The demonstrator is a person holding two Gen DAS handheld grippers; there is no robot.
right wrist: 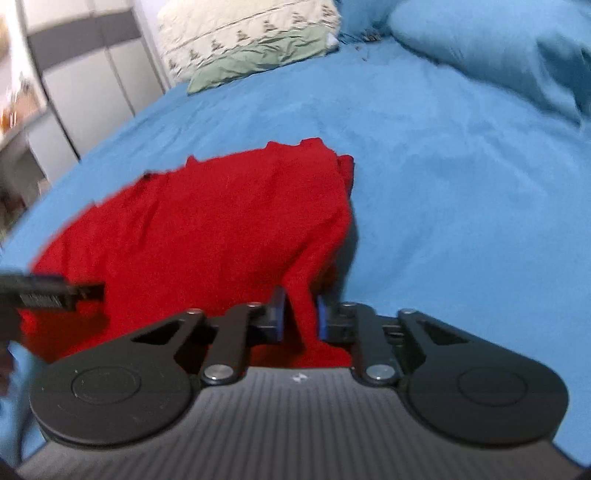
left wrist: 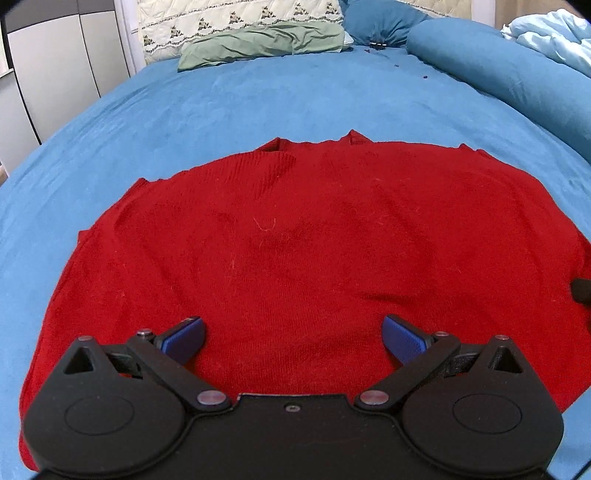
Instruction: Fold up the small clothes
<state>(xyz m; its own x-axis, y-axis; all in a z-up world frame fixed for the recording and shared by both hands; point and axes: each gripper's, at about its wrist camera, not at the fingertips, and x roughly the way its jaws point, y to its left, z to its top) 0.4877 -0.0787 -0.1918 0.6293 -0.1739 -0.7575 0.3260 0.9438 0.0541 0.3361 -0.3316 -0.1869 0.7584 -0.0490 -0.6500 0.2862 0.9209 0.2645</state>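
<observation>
A red knit sweater lies spread flat on the blue bed sheet. My left gripper is open wide, its blue pads hovering over the sweater's near edge, holding nothing. In the right wrist view the sweater lies to the left, and its right edge is pulled up into a ridge. My right gripper is shut on that raised red fabric. The left gripper's dark body shows at the left edge of the right wrist view.
A green pillowcase and a cream quilted pillow lie at the head of the bed. A blue bolster and pale bedding lie at the right. Grey wardrobe doors stand left of the bed.
</observation>
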